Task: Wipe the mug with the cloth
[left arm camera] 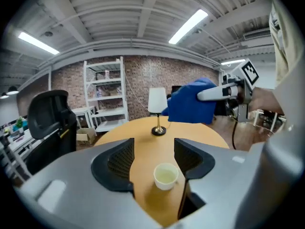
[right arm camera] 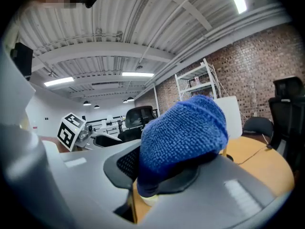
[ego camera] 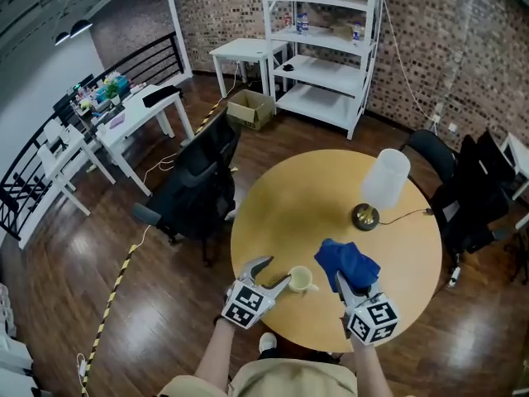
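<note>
A small pale mug [ego camera: 302, 280] stands upright near the front edge of the round wooden table [ego camera: 289, 197]. My left gripper [ego camera: 277, 276] is open just left of it. In the left gripper view the mug [left arm camera: 166, 176] sits between the two spread jaws, with a gap on each side. My right gripper [ego camera: 341, 281] is shut on a bunched blue cloth [ego camera: 347, 260], held just right of the mug and above the table. The cloth [right arm camera: 183, 132] fills the right gripper view and hides most of the mug. From the left gripper view the cloth [left arm camera: 190, 101] hangs beyond the mug.
A table lamp with a white shade [ego camera: 385, 178] and brass base [ego camera: 365, 216] stands on the far right of the table, its cord running off to the right. A black office chair [ego camera: 198, 184] is at the table's left edge. White shelving [ego camera: 322, 48] stands against the brick wall.
</note>
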Available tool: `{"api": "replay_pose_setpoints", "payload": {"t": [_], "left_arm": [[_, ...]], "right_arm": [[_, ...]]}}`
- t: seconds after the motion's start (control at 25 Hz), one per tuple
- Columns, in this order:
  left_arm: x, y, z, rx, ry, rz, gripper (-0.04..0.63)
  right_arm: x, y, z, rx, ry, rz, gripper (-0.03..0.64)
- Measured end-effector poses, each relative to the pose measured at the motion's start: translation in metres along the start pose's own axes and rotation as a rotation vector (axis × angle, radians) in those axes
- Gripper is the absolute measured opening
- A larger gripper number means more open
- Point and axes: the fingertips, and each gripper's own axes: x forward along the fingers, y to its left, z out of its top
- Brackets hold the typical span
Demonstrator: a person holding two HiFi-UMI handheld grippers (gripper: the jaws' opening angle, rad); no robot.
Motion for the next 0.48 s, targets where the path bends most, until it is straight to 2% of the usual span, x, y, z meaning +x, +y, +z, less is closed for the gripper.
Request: {"api": "replay_pose_setpoints", "payload": {"t": [0.16, 0.36, 0.48], "left_arm": [[0.03, -0.018, -0.059, 0.156, 0.186, -0.106, 0.244], [0.053, -0.031, -0.127, 0.46, 0.42, -0.281, 0.239], [0.063, -0.031, -0.153, 0.699, 0.509, -0.346, 0.235]], "right_arm": [[0.0, -0.005, -0.051, 0.027, 0.098, -0.002, 0.063], [0.002, -0.008, -0.107, 0.049, 0.22, -0.012, 0.063], [0.003, -0.009, -0.131, 0.021, 0.268, -0.028, 0.063]]}}
